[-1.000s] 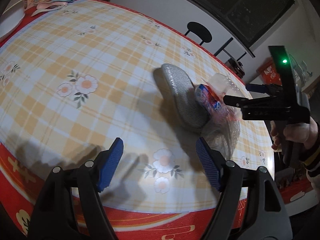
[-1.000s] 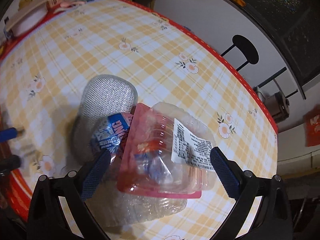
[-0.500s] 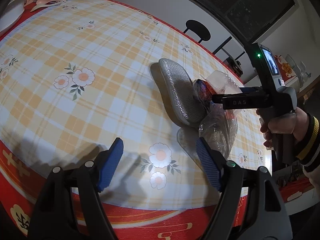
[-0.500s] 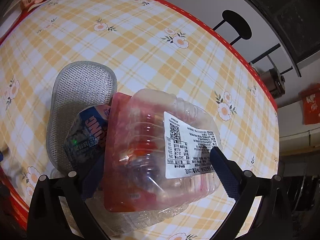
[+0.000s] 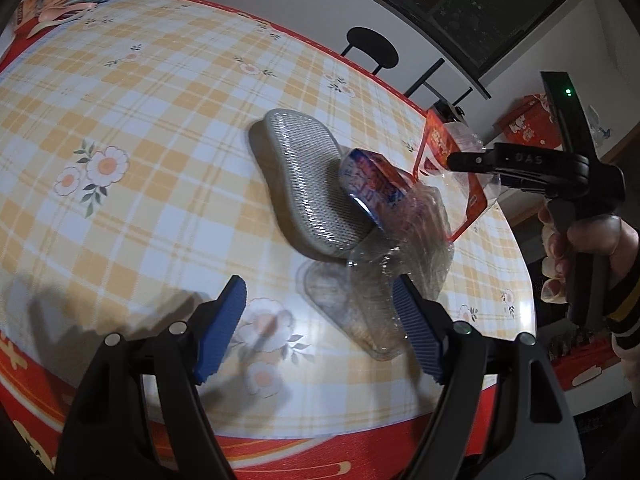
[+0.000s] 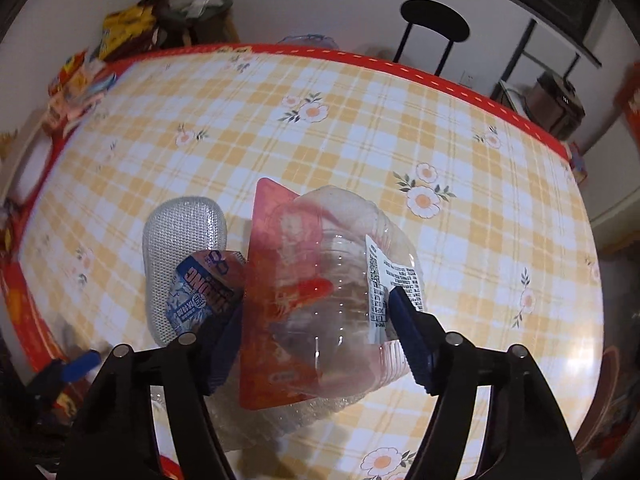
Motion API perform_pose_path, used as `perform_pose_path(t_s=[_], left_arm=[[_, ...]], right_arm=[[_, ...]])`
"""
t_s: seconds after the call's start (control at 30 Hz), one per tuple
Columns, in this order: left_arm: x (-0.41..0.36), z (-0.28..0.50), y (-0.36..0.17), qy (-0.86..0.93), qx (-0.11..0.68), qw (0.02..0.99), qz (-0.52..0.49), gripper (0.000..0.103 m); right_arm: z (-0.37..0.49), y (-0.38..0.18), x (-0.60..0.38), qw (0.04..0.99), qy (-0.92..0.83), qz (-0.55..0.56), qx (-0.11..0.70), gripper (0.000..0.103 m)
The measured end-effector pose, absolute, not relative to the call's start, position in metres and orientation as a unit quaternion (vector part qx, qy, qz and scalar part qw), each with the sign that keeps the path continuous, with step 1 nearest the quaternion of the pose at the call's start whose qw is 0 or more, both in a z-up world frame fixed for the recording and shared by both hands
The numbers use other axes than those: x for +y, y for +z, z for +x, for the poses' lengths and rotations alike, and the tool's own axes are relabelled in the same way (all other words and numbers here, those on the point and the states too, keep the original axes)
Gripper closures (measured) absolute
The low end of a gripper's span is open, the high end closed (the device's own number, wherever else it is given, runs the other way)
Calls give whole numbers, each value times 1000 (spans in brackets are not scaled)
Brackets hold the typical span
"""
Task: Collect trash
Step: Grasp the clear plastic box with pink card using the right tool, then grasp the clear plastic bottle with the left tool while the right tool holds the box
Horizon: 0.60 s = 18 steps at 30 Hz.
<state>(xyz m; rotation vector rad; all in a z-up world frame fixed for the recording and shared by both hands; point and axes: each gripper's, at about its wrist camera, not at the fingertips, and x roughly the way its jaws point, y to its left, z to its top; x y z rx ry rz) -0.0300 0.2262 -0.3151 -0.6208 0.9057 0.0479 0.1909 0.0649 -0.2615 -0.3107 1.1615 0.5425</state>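
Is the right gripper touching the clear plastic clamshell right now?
Touching. In the right wrist view the right gripper has both blue pads pressed against the clear clamshell.

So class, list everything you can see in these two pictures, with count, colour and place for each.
clear plastic clamshell box: one, red card insert, white label, between the right gripper's fingers
blue wrapper: one, on the mesh pad
mesh pad: one, silver-grey, mid-table
clear tray: one, transparent, on the table under the box
tablecloth: one, yellow check with flowers, red border
stool: one, black, beyond the table
left gripper: open, empty
right gripper: closed on the box
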Motion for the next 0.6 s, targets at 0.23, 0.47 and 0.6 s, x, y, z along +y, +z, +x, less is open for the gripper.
perform_pose_path(t_s=[0.23,0.47,0.6], left_arm=[[204,-10,-319,-6,444,849,-287,27],[196,1,-323,-13,452,844,-287,27],[193,5,-324,-16,455,843,-288,27]], right_arm=[[194,-257,17,794,253,-73,547,37],[196,-256,-23,794,257,4,551,39],[196,-254,-42,796,255,30,549,42]])
